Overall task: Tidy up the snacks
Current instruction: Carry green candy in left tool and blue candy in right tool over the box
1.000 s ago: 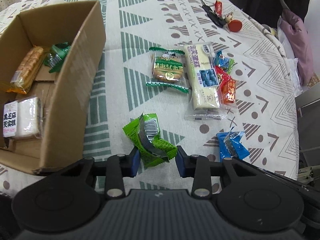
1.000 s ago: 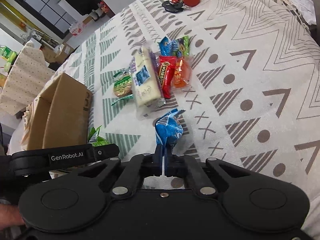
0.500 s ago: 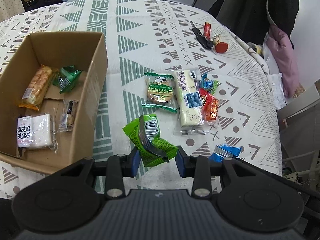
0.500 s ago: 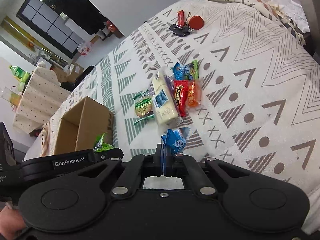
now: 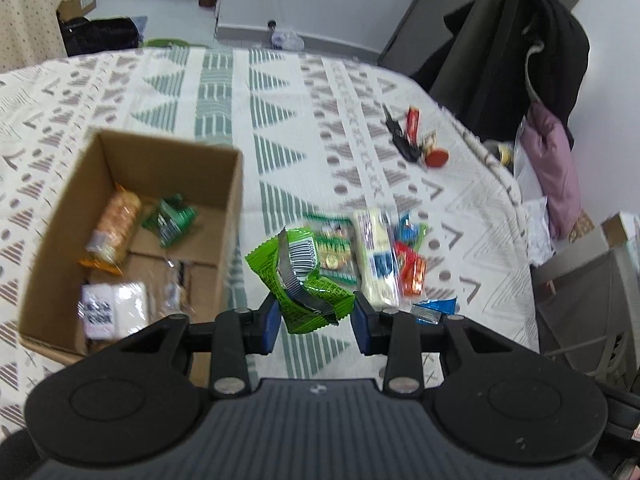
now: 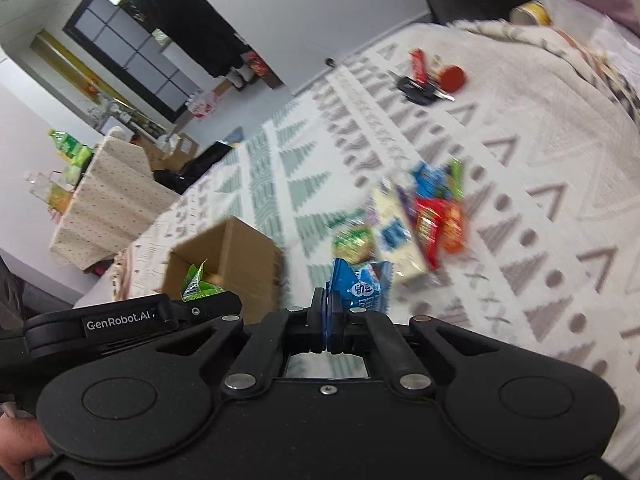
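Left wrist: fingers [image 5: 268, 326] pinch green packet [image 5: 300, 280].

Green snack packet [image 5: 305, 276] in left gripper [image 5: 314, 322]

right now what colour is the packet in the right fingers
Blue with white print; the packet shows best in the right wrist view.

Both grippers have risen from the tablecloth [image 5: 280, 92], lifting the green packet [image 5: 304, 280] and blue packet [image 6: 360, 284].
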The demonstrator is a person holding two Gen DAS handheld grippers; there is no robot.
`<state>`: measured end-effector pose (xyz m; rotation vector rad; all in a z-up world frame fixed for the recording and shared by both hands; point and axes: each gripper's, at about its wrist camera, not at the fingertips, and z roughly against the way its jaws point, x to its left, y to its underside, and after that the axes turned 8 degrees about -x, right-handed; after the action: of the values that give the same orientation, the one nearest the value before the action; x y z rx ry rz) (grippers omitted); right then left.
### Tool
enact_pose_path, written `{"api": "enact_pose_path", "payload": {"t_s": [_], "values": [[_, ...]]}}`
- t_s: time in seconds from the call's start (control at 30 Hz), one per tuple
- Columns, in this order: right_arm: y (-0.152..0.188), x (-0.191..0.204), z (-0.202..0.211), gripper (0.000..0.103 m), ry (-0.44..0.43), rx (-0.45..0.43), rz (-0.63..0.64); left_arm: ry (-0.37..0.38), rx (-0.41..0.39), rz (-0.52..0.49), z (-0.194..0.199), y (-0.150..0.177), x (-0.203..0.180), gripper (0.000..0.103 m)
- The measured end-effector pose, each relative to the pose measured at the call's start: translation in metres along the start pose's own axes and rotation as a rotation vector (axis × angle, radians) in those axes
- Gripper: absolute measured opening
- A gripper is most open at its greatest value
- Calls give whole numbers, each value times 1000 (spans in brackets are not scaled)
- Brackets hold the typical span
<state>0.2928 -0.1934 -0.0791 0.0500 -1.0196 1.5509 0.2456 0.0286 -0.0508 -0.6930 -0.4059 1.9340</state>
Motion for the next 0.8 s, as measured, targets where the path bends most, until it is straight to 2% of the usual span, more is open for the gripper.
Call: {"api": "enact_pose_path", "payload": {"t_s": [0.23, 0.53, 0.7, 0.8], "values": [[-16, 47, -9, 0, -68, -26, 54, -29, -51, 18, 23, -24, 27, 36], [-19, 100, -27, 0, -131, -21, 112, -72, -62, 58, 39, -34, 72, 36], [-14, 120, -36, 0, -149, -7, 128, -88, -59, 80, 41, -35, 92, 36], [-9, 118, -41, 0, -133, 2, 105, -93, -55, 91, 38, -35, 101, 36]]}}
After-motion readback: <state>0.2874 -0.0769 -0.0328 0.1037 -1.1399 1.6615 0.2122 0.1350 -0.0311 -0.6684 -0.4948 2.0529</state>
